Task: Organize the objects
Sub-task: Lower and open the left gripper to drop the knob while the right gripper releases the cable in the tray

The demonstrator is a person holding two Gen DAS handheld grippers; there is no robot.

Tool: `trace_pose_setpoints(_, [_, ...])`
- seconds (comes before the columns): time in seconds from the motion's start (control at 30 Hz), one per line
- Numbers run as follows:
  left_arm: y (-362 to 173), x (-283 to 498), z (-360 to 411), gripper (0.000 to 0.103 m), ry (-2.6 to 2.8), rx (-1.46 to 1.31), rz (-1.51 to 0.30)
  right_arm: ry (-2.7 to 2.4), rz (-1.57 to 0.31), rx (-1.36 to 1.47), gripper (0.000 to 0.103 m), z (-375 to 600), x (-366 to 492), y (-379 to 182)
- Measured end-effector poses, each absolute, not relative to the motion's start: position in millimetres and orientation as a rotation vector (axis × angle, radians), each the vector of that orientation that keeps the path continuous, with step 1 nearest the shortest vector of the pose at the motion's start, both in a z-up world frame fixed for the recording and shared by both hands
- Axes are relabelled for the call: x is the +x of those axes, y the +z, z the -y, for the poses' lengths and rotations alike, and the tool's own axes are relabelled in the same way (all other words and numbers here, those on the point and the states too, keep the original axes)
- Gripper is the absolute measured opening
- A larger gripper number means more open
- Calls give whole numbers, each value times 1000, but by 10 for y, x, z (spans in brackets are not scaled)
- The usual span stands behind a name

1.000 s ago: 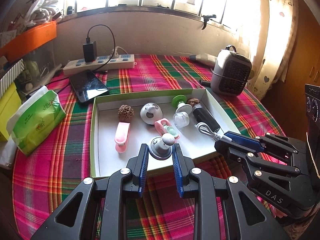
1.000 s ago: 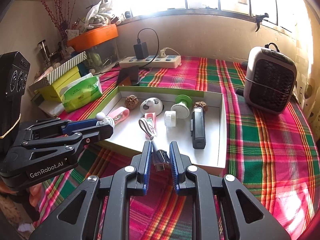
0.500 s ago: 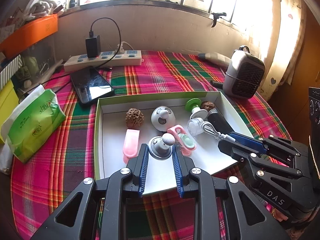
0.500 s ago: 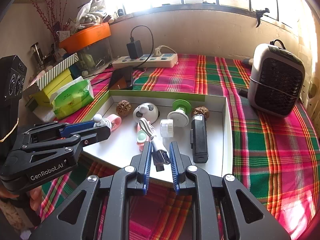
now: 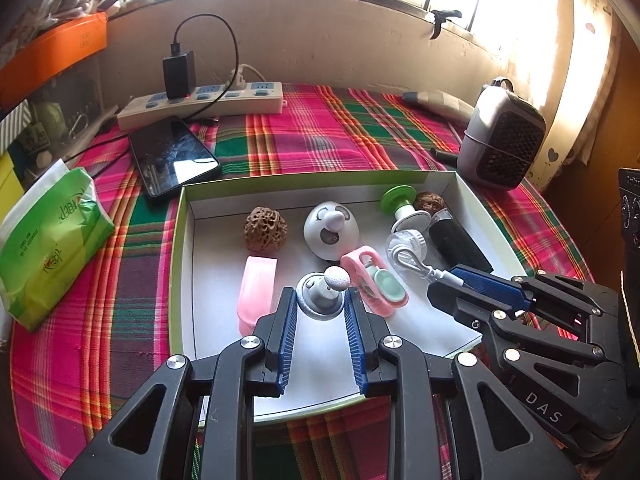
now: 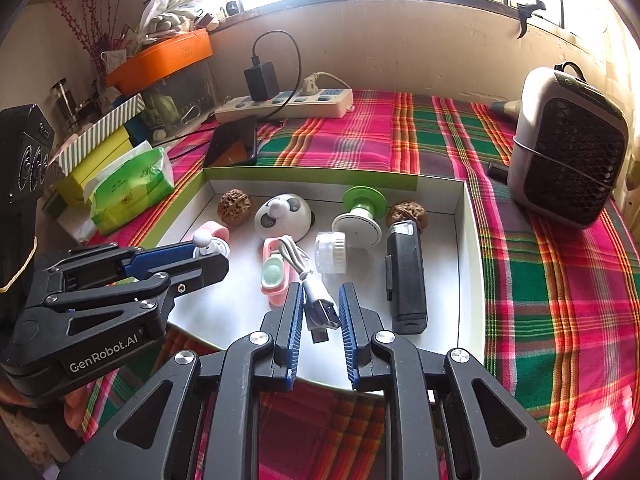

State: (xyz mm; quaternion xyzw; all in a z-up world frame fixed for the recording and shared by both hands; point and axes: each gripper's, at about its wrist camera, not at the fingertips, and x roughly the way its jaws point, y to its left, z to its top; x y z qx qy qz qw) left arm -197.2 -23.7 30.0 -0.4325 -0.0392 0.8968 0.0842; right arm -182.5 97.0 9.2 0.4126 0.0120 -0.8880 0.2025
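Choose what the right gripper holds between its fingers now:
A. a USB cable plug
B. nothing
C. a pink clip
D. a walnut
A: in the right wrist view the right gripper is shut on the USB cable plug, and the white cord runs up from it over the box; both walnuts lie untouched at the back of the box.

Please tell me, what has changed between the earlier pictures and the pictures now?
Both grippers came forward and lower over the open box, which now looks nearer. The left gripper still holds the small grey knob; the right gripper still holds the white USB cable. Nothing was released; the box's other items stayed put.
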Motion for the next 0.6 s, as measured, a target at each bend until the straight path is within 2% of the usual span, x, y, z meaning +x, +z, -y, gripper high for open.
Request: trace_pose_setpoints(0.6, [161, -2117, 192, 22, 2644, -1351, 100, -2475, -62, 1224, 20, -940, -1948, -44])
